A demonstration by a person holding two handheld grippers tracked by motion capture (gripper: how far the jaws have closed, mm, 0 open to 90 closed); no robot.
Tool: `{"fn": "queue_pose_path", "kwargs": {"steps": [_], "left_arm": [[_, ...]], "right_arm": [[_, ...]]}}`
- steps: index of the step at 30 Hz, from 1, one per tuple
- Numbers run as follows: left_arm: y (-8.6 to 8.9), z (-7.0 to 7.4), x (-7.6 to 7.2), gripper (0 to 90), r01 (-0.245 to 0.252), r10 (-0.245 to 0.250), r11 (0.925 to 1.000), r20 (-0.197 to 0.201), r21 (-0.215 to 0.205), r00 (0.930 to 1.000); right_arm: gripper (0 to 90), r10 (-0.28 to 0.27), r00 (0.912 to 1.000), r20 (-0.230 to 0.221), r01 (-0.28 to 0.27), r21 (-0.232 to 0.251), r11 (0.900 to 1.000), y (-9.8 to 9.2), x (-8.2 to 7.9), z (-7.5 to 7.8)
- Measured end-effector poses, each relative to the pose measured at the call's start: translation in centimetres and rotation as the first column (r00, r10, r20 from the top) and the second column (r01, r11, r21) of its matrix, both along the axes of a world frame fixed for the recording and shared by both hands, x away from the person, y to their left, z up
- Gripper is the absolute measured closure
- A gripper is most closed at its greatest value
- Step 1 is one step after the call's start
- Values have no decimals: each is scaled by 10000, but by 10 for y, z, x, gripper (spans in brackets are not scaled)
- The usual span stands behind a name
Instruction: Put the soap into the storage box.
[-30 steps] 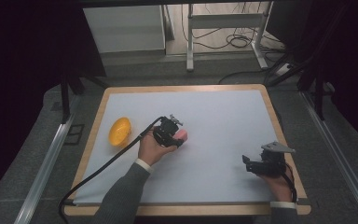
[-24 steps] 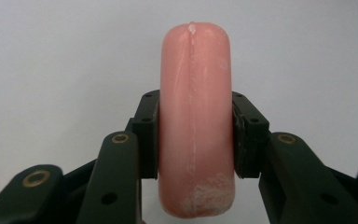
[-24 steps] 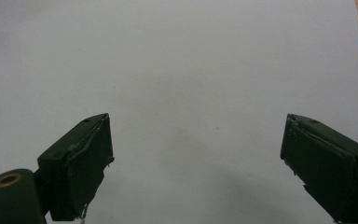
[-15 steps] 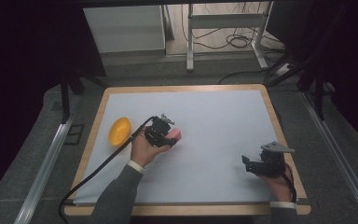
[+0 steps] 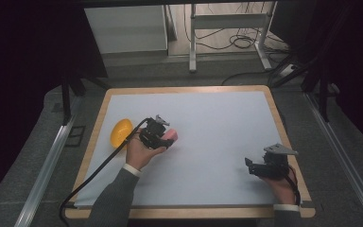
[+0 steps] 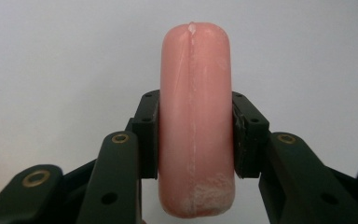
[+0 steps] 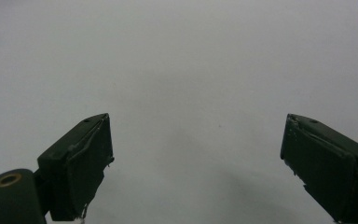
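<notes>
**Sausage held in a side pinch, with room to slip**

Going left to right: an orange bowl [image 5: 121,132] sits just beside the left gripper [image 5: 166,137], on its outer side. That gripper is clamped on a pink sausage [image 6: 196,121], its pads pressing the two long sides about midway along. The sausage stands out past the pads, its rounded tip well ahead of them and its other end reaching back between the arms.

The skin looks smooth and a little glossy, so I judge the main risk to be the sausage sliding lengthwise out of the pinch if the hand tilts or jolts. A harder squeeze could dent or split it along the seam that runs down its middle. Swinging toward the bowl, the jutting tip could knock the rim.

Well apart to the right, the right gripper [image 7: 196,163] hovers over the white table [image 5: 227,118] with its jaws spread wide and nothing between them.

No brand, label or writing can be read anywhere.
</notes>
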State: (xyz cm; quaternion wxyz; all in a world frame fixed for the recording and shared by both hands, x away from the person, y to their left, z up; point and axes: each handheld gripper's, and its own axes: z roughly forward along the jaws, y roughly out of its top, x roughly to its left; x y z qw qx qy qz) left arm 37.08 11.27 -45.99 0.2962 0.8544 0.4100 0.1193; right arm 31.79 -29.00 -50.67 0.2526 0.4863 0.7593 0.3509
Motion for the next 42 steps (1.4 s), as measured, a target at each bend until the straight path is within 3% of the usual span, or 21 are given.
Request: {"fn": "queue_pose_path", "kwargs": {"steps": [42], "left_arm": [[56,18,-3,605,-996,1008,9944,323,-358,9944]], "right_arm": [[88,15,10000,-71,-15,-6,10000,0,0,-1]]}}
